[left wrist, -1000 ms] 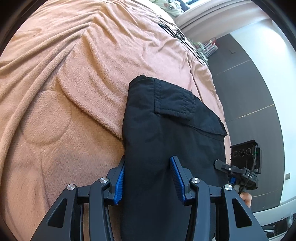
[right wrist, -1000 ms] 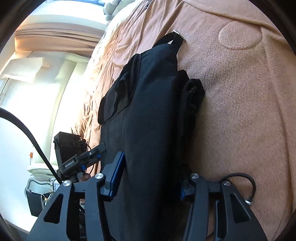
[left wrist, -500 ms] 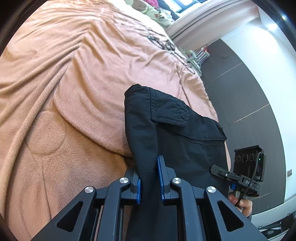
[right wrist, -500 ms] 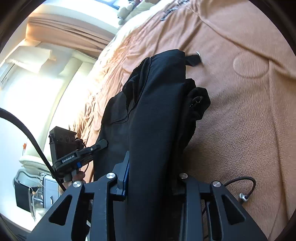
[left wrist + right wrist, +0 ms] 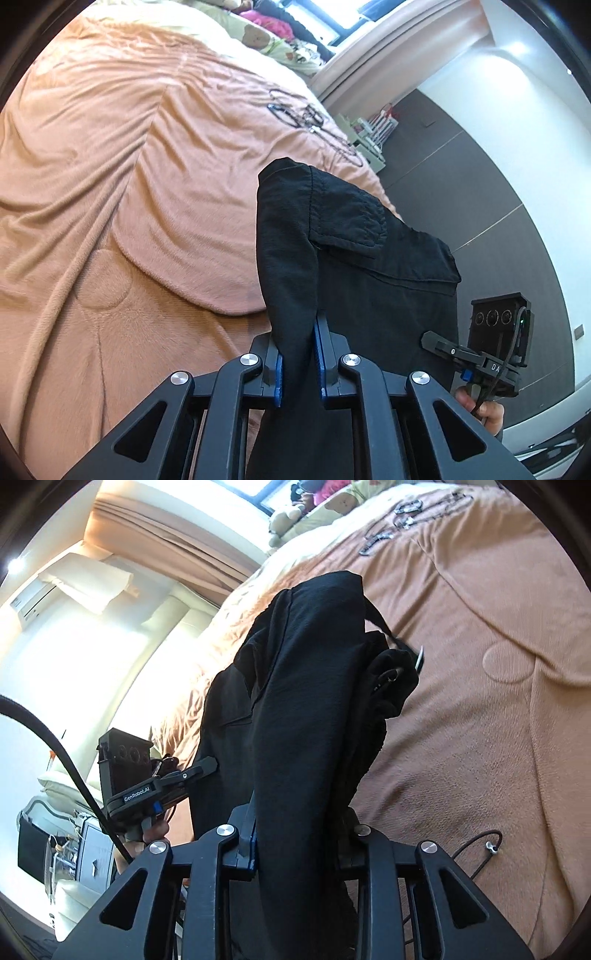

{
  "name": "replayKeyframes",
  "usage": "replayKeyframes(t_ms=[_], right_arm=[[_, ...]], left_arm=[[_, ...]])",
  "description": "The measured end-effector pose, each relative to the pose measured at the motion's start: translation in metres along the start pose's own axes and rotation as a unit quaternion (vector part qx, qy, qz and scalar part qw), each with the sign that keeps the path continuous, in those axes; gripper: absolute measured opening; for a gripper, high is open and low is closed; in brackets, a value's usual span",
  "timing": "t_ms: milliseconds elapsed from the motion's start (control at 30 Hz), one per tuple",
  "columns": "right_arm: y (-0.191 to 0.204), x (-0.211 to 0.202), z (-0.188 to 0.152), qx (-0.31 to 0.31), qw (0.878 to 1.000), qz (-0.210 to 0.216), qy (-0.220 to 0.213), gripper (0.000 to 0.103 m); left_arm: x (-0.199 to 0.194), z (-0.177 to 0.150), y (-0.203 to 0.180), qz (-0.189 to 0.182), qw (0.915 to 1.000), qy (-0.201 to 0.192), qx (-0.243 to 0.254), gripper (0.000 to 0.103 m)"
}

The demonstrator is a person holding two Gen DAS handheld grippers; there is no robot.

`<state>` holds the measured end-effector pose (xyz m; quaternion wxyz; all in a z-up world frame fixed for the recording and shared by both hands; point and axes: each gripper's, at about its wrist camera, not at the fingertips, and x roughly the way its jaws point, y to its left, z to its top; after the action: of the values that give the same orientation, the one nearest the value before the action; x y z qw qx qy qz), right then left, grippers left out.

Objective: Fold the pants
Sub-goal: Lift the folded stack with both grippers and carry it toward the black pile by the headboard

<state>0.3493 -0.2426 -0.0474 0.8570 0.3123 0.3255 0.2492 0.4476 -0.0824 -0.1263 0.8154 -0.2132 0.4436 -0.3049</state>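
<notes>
So, compared with a second back: went from jaws spread wide around flat fabric to both clamped tight. Left gripper point(image 5: 298, 360) pinched down narrow on a bunched fold of the black pants point(image 5: 354, 266), blue pads point(image 5: 279, 380) pressing the cloth from both sides. Right gripper point(image 5: 295, 834) likewise closed on a thick wad of the same pants point(image 5: 306, 686), far pad buried under fabric. Also lifted since then: more of the pink blanket point(image 5: 129, 177) visible, plus pillows point(image 5: 258, 33) up at 12 o'clock in the left view. Pants now raised off the bed, draping up and away from both grippers toward 12 o'clock, pocket flap point(image 5: 354, 221) hanging around 1 o'clock in the left view.

Pose-wise: both pointed forward over the bed, roughly side by side. Spotted the right gripper's body point(image 5: 498, 343) at 4 o'clock in the left view, fingers of a hand point(image 5: 480, 406) wrapped beneath it. Same deal mirrored in the right view, left unit point(image 5: 133, 771) at 8 o'clock. Small cord with a ring point(image 5: 487, 849) lying on the blanket at 4 o'clock there.
</notes>
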Motion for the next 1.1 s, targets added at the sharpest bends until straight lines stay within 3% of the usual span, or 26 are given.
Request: replayKeyframes(t_ms=[633,1100], right_arm=[[0.058,-0.065,-0.033,-0.077,0.995,0.031,-0.06,0.023],[0.105,-0.036,-0.01,-0.13,0.988,0.057,-0.067,0.023]], left_arm=[[-0.096,-0.014,-0.059,-0.002,0.9945,-0.092,0.049,0.013],[-0.19,-0.015,-0.06,0.022,0.9836,-0.169,0.06,0.012]])
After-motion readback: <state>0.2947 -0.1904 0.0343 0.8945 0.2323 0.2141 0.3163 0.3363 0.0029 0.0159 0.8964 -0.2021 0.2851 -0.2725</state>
